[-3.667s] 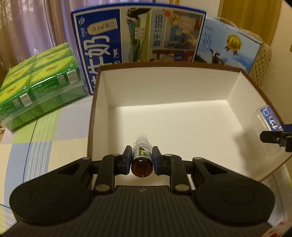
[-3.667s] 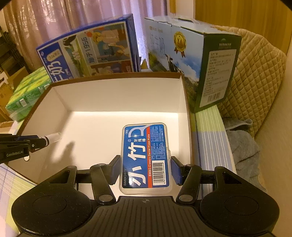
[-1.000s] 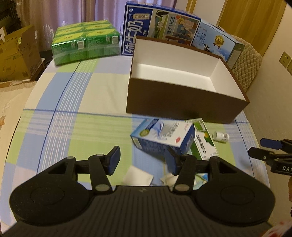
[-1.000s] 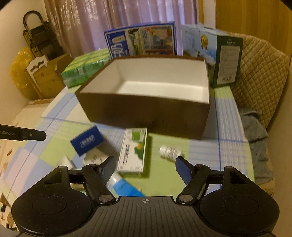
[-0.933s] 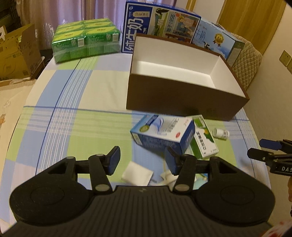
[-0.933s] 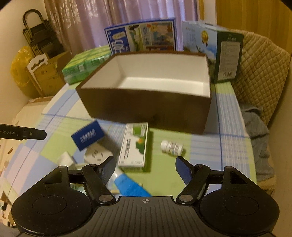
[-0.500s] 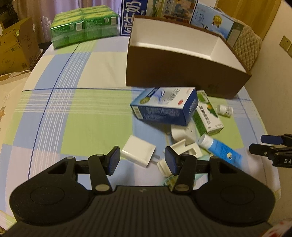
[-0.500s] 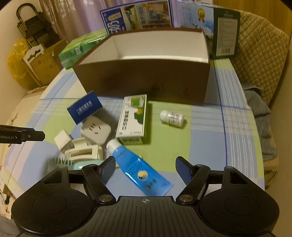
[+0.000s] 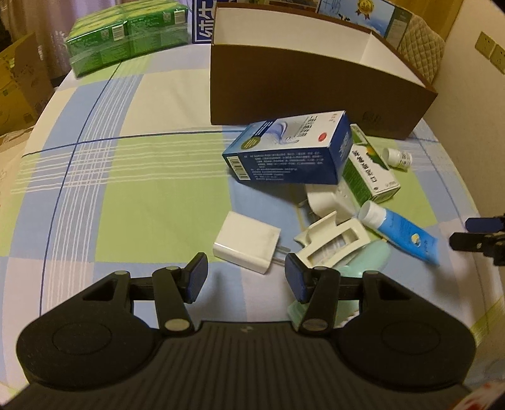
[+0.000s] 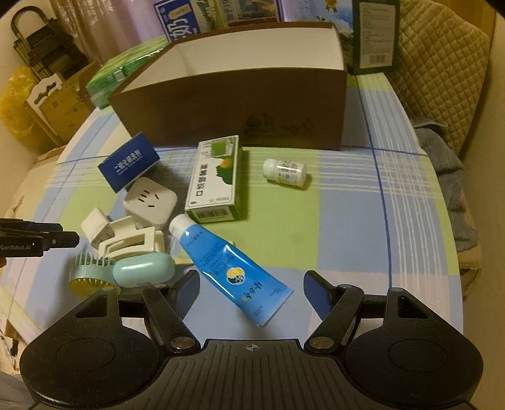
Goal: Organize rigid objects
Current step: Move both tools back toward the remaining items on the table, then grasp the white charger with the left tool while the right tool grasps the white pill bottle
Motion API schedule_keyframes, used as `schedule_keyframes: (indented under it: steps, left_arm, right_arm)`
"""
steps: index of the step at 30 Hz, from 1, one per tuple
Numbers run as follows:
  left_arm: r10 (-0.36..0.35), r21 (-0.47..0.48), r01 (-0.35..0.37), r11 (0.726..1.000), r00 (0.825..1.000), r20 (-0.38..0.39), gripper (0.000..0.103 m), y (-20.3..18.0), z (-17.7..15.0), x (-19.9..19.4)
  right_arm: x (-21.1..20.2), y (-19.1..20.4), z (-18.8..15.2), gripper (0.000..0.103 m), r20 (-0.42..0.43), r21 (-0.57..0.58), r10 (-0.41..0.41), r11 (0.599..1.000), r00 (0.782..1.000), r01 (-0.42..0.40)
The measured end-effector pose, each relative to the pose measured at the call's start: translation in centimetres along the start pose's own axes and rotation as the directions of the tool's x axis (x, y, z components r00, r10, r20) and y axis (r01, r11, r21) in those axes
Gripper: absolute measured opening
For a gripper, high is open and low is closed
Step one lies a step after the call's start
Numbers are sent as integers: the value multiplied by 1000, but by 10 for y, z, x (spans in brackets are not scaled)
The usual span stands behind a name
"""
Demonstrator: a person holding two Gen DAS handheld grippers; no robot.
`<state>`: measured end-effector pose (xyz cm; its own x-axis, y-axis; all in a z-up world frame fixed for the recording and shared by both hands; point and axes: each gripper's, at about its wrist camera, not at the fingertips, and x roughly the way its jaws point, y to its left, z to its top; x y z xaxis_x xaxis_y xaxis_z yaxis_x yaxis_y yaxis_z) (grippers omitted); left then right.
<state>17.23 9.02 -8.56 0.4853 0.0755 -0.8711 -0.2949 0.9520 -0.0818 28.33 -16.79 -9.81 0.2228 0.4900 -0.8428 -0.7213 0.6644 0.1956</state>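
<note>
My left tongs (image 9: 245, 277) gape empty – white charger (image 9: 246, 242) just ahead; right tongs (image 10: 252, 291) gape empty – blue tube (image 10: 230, 269) between.

Brown box (image 10: 246, 104) floor hidden behind its near wall, mint fan (image 9: 363, 261) half-covered by white holder (image 9: 331, 241), milk cartons (image 10: 214, 15) cropped at top edge

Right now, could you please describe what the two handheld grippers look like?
Both the left gripper and the right gripper are matte black, with a ribbed body, two round lobes and silver pivot screws. Their fingers carry blue pads. The left one bears white "GenRobot.AI" lettering.
</note>
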Motion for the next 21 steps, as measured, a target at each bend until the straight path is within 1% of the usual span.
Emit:
schedule_keyframes:
  steps: [7,14,19,21]
  left_arm:
    - [-8,51,8,999,1000,-8,52,1,7,16]
    - [-16,101,19,995,999,-31,55,-4,14,35]
    - [-17,122,22,992,999,-41,54,-6,18,45]
    - [-21,126,27,992,999,-49,51,-6,19,50]
  right_arm:
    - [2,-4,-2,70,-8,35,-15,999,1000,15]
    - [3,-8,-3,70,-9,64,-33,997,999,33]
    - [4,-10,-1,70,-11,83,-45,996,999,45]
    - [5,-12,0,70,-12,90,-50,995,999,51]
